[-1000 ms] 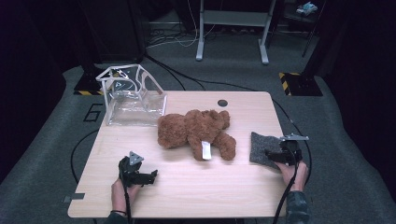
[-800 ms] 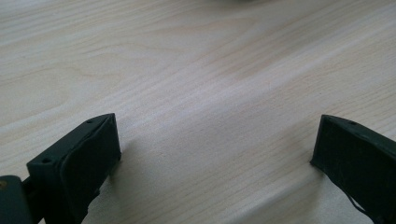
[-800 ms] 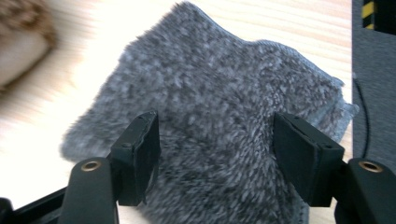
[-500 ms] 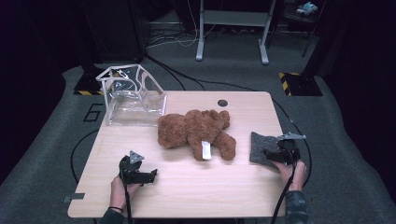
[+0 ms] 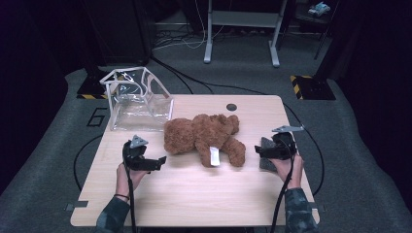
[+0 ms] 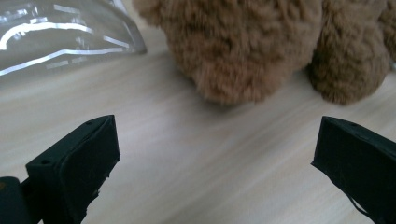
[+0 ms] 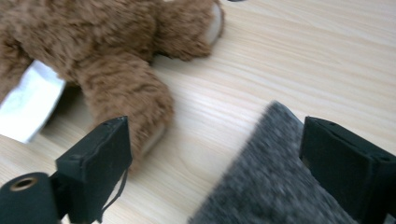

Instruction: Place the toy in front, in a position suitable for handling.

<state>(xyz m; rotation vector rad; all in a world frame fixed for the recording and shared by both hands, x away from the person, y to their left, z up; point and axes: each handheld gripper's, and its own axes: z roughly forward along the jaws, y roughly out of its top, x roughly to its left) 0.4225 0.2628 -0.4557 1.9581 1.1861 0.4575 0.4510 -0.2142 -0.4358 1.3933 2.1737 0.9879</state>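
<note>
A brown teddy bear (image 5: 204, 136) lies mid-table with a white tag (image 5: 214, 156) on it. My left gripper (image 5: 154, 163) is held just left of the bear, pointing at it. In the left gripper view its jaws (image 6: 215, 154) stand wide apart, have just been opening, and have nothing between them; the bear (image 6: 243, 46) fills the top. My right gripper (image 5: 261, 150) hovers over a grey cloth (image 5: 265, 162) at the bear's right. Its jaws (image 7: 219, 158) have just been opening; the grey cloth (image 7: 280, 182) lies between and below them, not pinched. The bear's leg (image 7: 126, 93) is beside the left jaw.
A clear plastic bag on a white frame (image 5: 138, 99) stands at the table's back left, close to the bear; its edge (image 6: 60, 32) shows in the left gripper view. A small dark disc (image 5: 231, 107) sits near the table's far edge. Bare wood (image 5: 204, 194) lies in front.
Both hands have lifted. The left gripper moved away from the near edge toward the bear. The right gripper moved left over the grey cloth and now covers most of it.
</note>
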